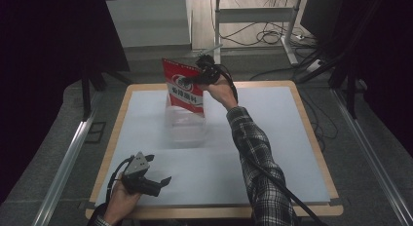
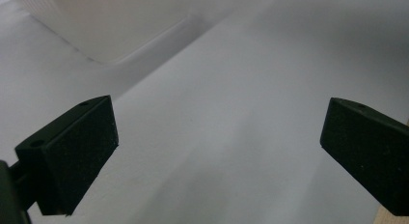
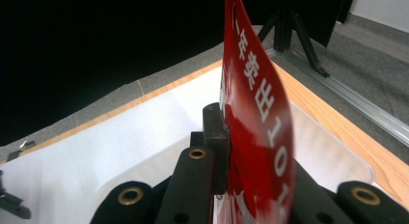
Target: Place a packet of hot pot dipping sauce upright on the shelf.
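Red packet (image 1: 184, 87) pinched in right gripper (image 1: 204, 70), hanging over clear tub (image 1: 186, 126), perhaps just inside. Left gripper (image 1: 157, 169) wide open, empty, low over white table (image 1: 272, 153).

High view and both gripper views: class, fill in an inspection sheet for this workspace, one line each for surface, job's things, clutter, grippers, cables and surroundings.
Surface: white sheet covering a wood-edged table.
Job's things: red printed bag held upright above a clear plastic container; whether the bag's bottom touches the container cannot be told.
Clutter: nothing seen.
Grippers: right gripper shut on the bag's top corner; left gripper open with nothing between its jaws, at the table's near left corner.
Cables: one trailing from each gripper; loose cables on the floor beyond the table.
Surroundings: grey carpet, metal rails, dark drapes at the sides.
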The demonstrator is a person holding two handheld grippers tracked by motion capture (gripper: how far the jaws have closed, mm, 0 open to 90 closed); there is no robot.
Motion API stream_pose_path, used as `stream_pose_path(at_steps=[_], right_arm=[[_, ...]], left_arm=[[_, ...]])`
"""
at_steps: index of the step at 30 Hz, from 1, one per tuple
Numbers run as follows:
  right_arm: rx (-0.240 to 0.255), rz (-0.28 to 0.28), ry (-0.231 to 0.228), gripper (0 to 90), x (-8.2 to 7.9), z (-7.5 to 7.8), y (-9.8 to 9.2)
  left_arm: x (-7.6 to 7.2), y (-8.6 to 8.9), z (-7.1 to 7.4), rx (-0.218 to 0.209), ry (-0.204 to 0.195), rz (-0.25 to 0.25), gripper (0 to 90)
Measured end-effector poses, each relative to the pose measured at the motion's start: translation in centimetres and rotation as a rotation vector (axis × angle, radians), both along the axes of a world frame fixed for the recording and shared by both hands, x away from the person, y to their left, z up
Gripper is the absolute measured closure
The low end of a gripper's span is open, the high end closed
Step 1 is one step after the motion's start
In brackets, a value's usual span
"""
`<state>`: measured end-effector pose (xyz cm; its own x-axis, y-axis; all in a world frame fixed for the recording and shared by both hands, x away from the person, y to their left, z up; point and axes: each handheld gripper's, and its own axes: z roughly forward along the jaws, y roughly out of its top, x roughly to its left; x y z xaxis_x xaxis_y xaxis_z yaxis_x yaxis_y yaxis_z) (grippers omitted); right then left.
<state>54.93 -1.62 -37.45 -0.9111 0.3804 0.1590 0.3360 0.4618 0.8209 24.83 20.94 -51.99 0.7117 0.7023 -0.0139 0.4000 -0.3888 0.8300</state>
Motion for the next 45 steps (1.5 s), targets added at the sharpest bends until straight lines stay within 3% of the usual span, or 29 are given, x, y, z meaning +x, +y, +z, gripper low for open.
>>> stream_pose_path(at_steps=[2,4,9,17,34,45], right_arm=[[-0.023,-0.019,-0.003,87.4,0.2,-0.6,0.0],[0.0,-0.022,0.014,87.2,0.3,-0.9,-0.2],[-0.04,-0.063,-0.023,86.1,0.2,-1.2,0.0],[-0.053,-0.095,-0.07,63.8,-0.4,-1.0,-0.3],[-0.076,-0.136,-0.116,27.5,-1.6,-0.4,-0.8],[-0.072,-0.154,-0.125,16.9,-2.2,-0.1,-1.6]], left_arm=[[0.0,0.0,0.0,0.0,0.0,0.0,0.0],[0.0,0.0,0.0,0.001,0.0,0.001,0.0],[0.0,-0.1,-0.1,0.009,0.001,0.001,0.0],[0.0,-0.1,-0.1,0.014,0.002,0.003,0.0],[0.0,-0.2,-0.1,0.023,0.006,0.01,0.0],[0.0,-0.3,-0.1,0.03,0.004,0.004,0.0]])
